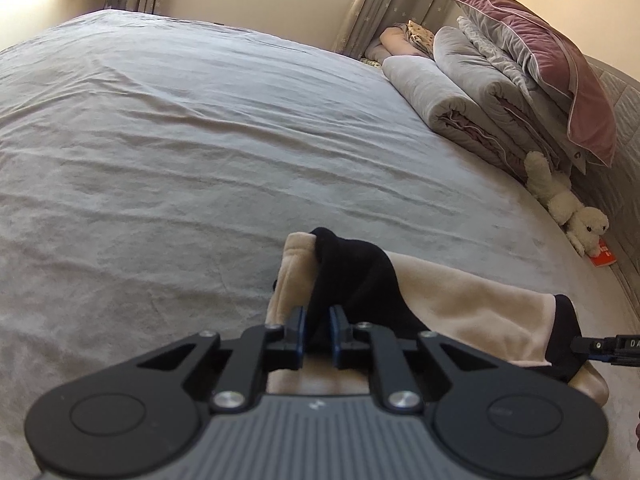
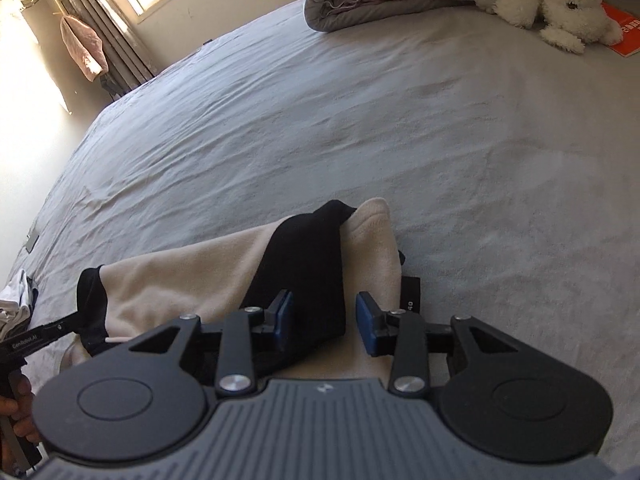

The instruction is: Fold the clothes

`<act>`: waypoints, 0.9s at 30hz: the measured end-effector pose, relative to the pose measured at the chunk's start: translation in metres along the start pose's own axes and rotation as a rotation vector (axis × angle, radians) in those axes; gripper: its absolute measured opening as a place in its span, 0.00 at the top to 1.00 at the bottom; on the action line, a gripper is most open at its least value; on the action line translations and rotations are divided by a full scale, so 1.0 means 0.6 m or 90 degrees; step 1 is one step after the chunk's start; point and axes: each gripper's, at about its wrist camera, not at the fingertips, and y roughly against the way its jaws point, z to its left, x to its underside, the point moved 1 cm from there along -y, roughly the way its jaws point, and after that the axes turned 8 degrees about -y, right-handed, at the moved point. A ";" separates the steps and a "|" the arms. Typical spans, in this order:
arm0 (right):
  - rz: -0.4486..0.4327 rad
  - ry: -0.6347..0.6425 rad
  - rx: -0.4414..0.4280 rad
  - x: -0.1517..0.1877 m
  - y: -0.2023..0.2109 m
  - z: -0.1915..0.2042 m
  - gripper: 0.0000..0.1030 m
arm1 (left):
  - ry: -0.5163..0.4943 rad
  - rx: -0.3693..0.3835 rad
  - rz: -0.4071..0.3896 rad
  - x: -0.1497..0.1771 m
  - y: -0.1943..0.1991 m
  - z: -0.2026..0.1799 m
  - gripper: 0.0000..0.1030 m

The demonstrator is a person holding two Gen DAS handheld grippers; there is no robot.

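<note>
The left gripper [image 1: 318, 322] is clenched on a fold of the black fabric [image 1: 352, 276], its blue pads [image 1: 301, 326] pinching the dark cloth between them. That black piece runs up and away from the jaws over a cream fleece garment [image 1: 460, 304], which lies bunched on the grey bedsheet [image 1: 180, 152] right under and just beyond the tongs. The cream cloth stretches off to the right of the left gripper and ends in a black cuff [image 1: 566, 332], where a finger of the other tool pokes in from the edge of the view.

The right gripper [image 2: 324, 316] has its jaws parted. The black band [image 2: 300, 264] lies between them and rests against the left blue pad [image 2: 283, 318], while the right pad stands clear of it over the cream fleece [image 2: 180, 280]; I would call it released rather than gripping. A black tag [image 2: 409, 294] shows just beyond its right finger. To its left, the left tool reaches in at the black hem.

Far ahead of both tongs, rolled grey quilts [image 1: 436, 96] are stacked with a mauve velvet pillow [image 1: 552, 64] on top, and a white plush dog [image 2: 532, 4] lies beside them, resting on an orange booklet [image 2: 624, 28]. A small heap of white clothing [image 2: 16, 304] sits off to the right gripper's left side.
</note>
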 end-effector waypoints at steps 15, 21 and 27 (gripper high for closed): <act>0.016 -0.024 0.010 -0.012 -0.006 -0.021 0.93 | 0.000 -0.012 0.021 0.005 -0.009 0.004 0.92; 0.014 0.006 0.014 -0.013 -0.005 -0.016 0.84 | -0.036 -0.014 0.025 0.002 -0.004 -0.001 0.87; -0.054 0.033 0.026 -0.025 0.023 -0.010 0.80 | -0.054 -0.021 -0.009 -0.014 0.013 -0.007 0.85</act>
